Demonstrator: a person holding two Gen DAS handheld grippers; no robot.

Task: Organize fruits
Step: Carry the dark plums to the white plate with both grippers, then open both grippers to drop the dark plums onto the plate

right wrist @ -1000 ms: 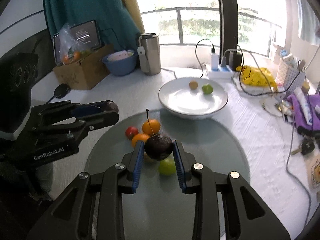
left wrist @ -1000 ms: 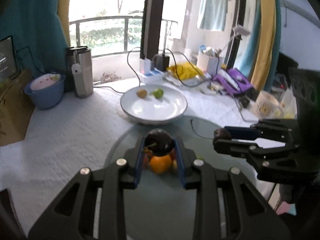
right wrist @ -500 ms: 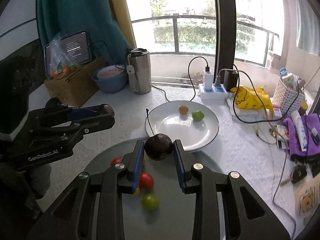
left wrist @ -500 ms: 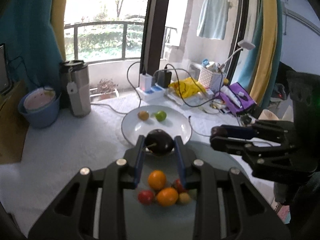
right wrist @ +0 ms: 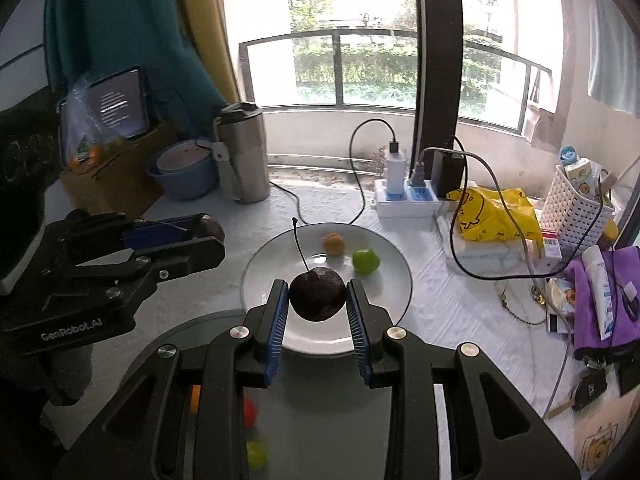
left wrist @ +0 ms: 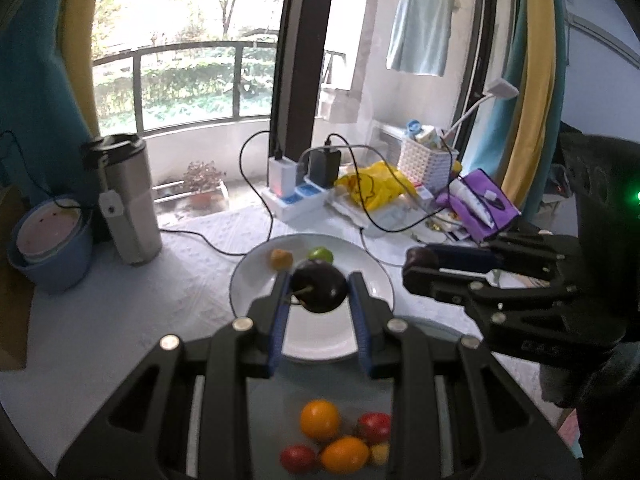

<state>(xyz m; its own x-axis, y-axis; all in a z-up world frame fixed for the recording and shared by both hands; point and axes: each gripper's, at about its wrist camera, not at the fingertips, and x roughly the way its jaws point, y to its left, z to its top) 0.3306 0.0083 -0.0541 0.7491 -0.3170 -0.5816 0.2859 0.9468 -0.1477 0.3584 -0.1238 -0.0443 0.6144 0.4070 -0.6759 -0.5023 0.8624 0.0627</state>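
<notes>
The white plate (right wrist: 394,280) looks like glazed ceramic, smooth and glossy. The dark plum (left wrist: 319,286) in the left gripper (left wrist: 319,294) shines; the dark fruit (right wrist: 317,294) in the right gripper (right wrist: 317,298) is matt and rough-skinned. Gripper bodies are matt black plastic with ribbed blue pads (right wrist: 279,322). The tumbler (right wrist: 243,156) is brushed metal; the white tablecloth (right wrist: 448,308) is textured; the round mat (right wrist: 336,420) is smooth and grey

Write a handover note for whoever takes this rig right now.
Left gripper: jaws shut on a dark cherry, above the white plate.
Right gripper: jaws shut on a second dark cherry, above the same plate.
Done: a small orange fruit and a green fruit lie on the plate.
Left: set both cherries down; then move the fruits on the grey mat.
</notes>
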